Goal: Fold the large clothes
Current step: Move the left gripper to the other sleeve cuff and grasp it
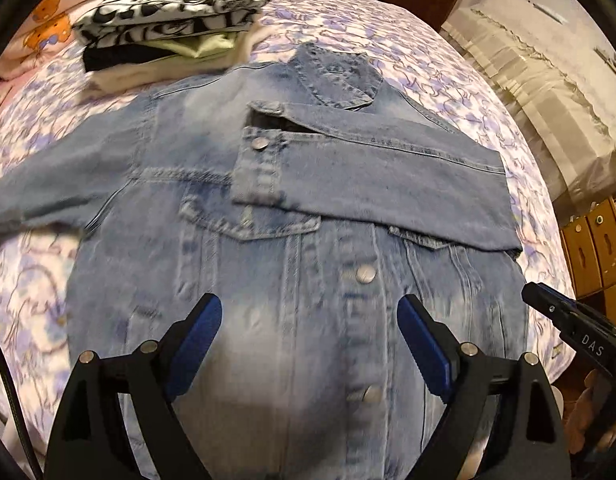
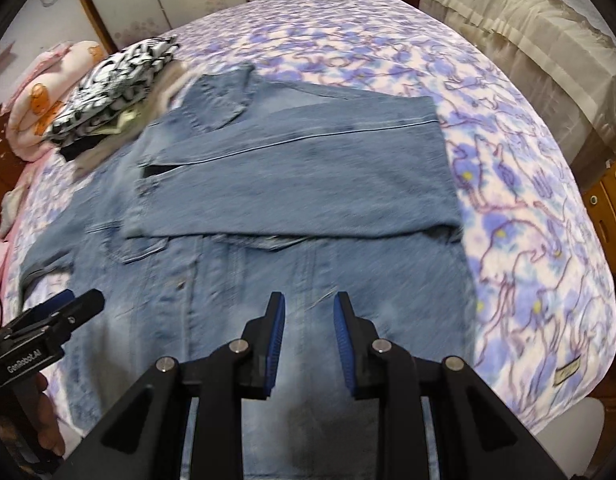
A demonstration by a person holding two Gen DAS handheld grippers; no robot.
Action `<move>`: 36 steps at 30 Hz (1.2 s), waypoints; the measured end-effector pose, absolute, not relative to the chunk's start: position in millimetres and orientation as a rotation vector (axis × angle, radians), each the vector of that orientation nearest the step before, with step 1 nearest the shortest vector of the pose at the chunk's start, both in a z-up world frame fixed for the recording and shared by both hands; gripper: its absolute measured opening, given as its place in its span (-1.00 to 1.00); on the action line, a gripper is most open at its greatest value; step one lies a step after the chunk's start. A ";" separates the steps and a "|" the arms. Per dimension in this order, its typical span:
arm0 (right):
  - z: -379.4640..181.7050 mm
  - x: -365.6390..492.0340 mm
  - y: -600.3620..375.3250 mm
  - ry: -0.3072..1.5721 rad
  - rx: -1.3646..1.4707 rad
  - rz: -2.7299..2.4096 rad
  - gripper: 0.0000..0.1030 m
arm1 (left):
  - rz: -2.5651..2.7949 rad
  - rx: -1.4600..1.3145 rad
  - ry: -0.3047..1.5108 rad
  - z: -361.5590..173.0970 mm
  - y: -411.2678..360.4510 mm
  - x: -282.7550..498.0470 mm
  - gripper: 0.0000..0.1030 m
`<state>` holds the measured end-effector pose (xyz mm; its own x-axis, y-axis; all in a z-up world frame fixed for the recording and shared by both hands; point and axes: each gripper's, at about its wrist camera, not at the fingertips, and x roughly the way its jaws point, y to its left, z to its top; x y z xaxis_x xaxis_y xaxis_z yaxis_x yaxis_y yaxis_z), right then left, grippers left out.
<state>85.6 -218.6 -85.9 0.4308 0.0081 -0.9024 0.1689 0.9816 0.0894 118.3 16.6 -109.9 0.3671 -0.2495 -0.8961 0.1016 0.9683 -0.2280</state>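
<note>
A light blue denim jacket (image 1: 268, 280) lies front-up on the bed, collar at the far end. Its right sleeve (image 1: 371, 176) is folded across the chest; the left sleeve (image 1: 48, 196) stretches out to the left. My left gripper (image 1: 309, 320) is open and empty above the jacket's lower front. My right gripper (image 2: 309, 316) is open with a narrower gap, empty, above the lower right front of the jacket (image 2: 308, 208). The right gripper also shows at the right edge of the left wrist view (image 1: 563, 316), and the left gripper at the left edge of the right wrist view (image 2: 64, 312).
The bed has a purple floral cover (image 1: 447, 64). A pile of folded clothes (image 1: 172, 20) with a black-and-white top sits at the far left. A pink pillow (image 2: 48, 92) lies beyond it. A covered piece of furniture (image 2: 527, 40) and wooden drawers (image 1: 591, 248) stand to the right.
</note>
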 end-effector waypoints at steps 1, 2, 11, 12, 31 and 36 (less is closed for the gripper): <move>-84.9 82.3 -214.3 1.122 0.180 -0.093 -0.51 | -0.229 -0.148 1.174 -107.5 24.0 113.0 0.72; -83.8 77.8 -207.5 1.124 0.185 -0.079 -0.51 | -0.232 -0.152 1.173 -105.6 29.6 109.5 0.72; -84.4 63.4 -146.4 1.139 0.114 -0.005 -0.51 | -0.172 -0.133 1.133 -74.9 127.3 89.0 0.72; -84.0 65.3 -138.7 1.140 0.111 0.003 -0.51 | -0.160 -0.134 1.128 -71.7 140.3 88.3 0.72; -78.8 140.4 35.5 1.109 -0.060 0.191 -0.51 | -0.007 -0.557 1.194 -123.1 377.0 138.0 0.72; -87.5 163.1 71.5 1.113 -0.084 0.237 -0.51 | 0.075 -0.781 1.181 -156.9 438.7 148.5 0.72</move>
<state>163.1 71.5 -87.5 0.4203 0.1467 -0.8955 -0.2305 0.9717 0.0510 148.5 438.7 -156.9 0.4097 -0.3361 -0.8480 -0.4412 0.7407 -0.5067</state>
